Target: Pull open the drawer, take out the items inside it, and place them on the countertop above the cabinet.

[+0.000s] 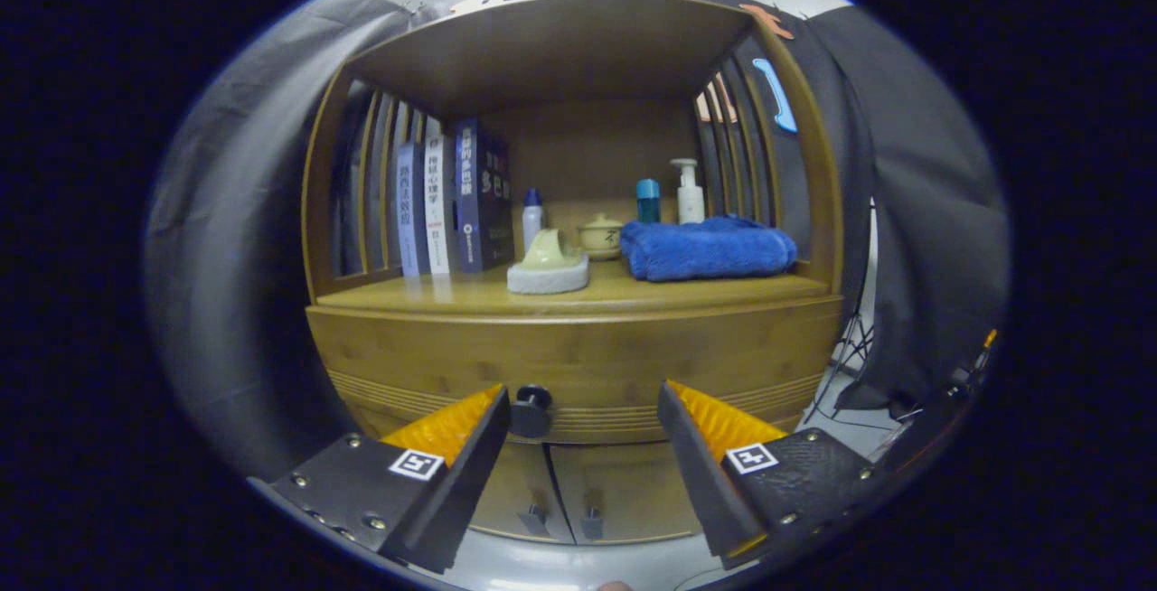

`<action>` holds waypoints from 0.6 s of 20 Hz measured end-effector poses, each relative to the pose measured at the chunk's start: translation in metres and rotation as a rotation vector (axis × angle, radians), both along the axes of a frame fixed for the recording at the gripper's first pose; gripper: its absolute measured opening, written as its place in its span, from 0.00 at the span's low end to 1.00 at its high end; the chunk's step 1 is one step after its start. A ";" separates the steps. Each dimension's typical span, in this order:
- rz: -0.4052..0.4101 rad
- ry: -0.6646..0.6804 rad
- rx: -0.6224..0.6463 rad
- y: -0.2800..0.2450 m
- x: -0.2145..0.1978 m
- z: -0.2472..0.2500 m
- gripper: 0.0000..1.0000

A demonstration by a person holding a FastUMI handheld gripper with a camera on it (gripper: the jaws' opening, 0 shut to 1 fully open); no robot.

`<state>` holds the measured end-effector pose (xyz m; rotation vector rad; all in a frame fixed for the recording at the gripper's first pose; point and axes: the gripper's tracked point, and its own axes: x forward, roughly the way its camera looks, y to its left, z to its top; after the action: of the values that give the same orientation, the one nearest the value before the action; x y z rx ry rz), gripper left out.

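The hand-held gripper point(586, 406) faces a wooden cabinet point(362, 356) head on, its two fingers spread wide apart and holding nothing. Between the fingers, close beside the left one, sits the dark round knob point(531, 408) of the drawer point(578, 365). The drawer is shut, its front flush with the cabinet, with a band of fine grooves running along its lower part. The fingertips are level with the knob; whether the left one touches it cannot be told.

Below the drawer are two closed cabinet doors point(551, 492), each with a small dark handle near the middle seam.

Above the drawer lies the tabletop point(434, 295), a wooden surface under an upper shelf board, with slatted sides. On its left, a row of books point(456, 198) stands upright against the slats. Near the middle front rests a pale green object on a round white base point(548, 267). Behind it stand a small white bottle with a blue cap point(532, 216) and a cream lidded pot point(601, 236). To the right lies a folded blue towel point(707, 249), and behind the towel stand a teal container point(647, 201) and a white pump bottle point(690, 192).

Black cloth hangs around the cabinet on both sides.
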<state>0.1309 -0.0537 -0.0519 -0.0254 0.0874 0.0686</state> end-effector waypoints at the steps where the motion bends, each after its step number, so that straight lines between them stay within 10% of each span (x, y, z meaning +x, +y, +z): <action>1: -0.004 -0.003 -0.006 -0.012 -0.008 0.011 0.98; 12: -0.049 -0.024 0.029 -0.102 -0.108 0.128 0.98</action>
<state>0.0225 -0.1558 0.0764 0.0050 0.0634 0.0204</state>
